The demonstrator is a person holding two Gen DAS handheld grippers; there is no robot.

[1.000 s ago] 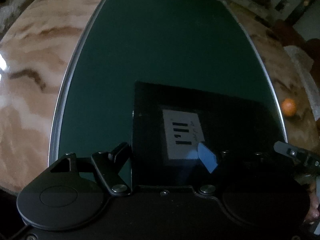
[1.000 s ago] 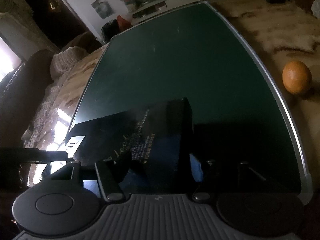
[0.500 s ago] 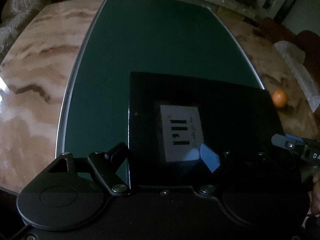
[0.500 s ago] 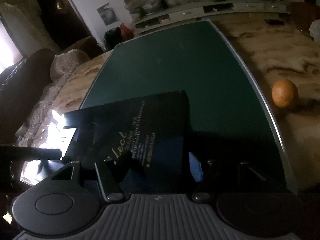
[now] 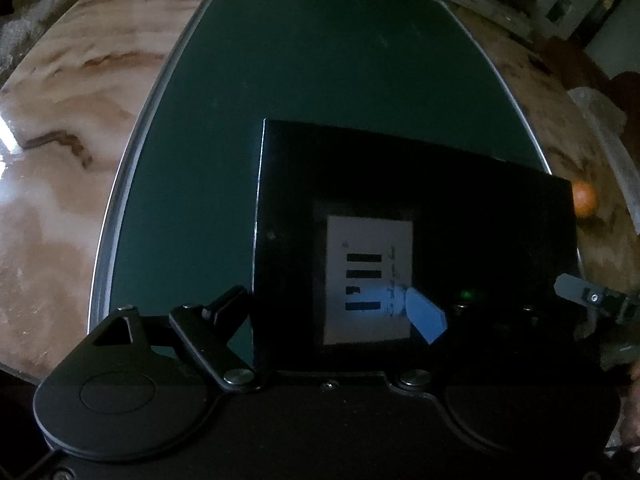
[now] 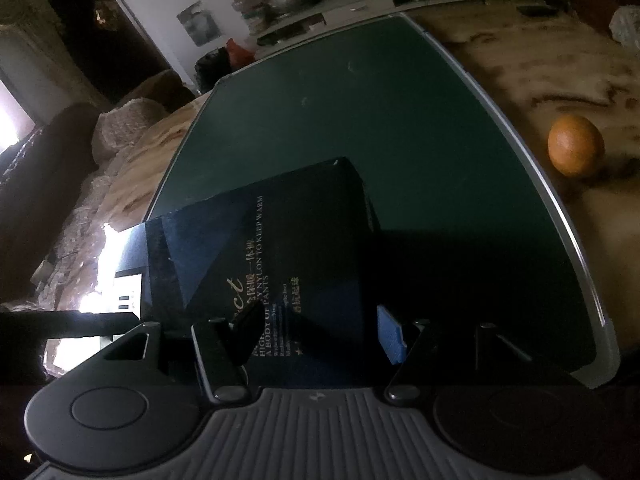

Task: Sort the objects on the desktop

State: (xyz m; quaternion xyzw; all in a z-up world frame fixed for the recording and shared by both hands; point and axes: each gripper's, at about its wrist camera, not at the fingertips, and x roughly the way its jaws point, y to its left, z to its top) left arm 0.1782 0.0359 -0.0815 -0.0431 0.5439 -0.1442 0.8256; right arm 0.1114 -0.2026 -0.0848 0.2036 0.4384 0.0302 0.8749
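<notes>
A flat black box [image 5: 400, 200] with a white label [image 5: 368, 280] is held above the dark green mat [image 5: 320, 60]. My left gripper [image 5: 336, 312] is shut on the box's near edge, one blue pad [image 5: 426, 316] over the label. In the right wrist view the same box [image 6: 288, 248] shows gold lettering, and my right gripper [image 6: 320, 332] is shut on its other end, a blue pad [image 6: 390, 334] against its side. The right gripper's tip also shows at the left wrist view's right edge [image 5: 588, 298].
An orange [image 6: 576, 150] lies on the marble tabletop [image 6: 540, 64] right of the mat; it also shows in the left wrist view [image 5: 584, 198]. The marble [image 5: 60, 140] extends left of the mat. A sofa and shelves stand beyond the table.
Both grippers keep hold of the box and have carried it up and towards me over the mat; the orange has shifted in both views as the view moved.
</notes>
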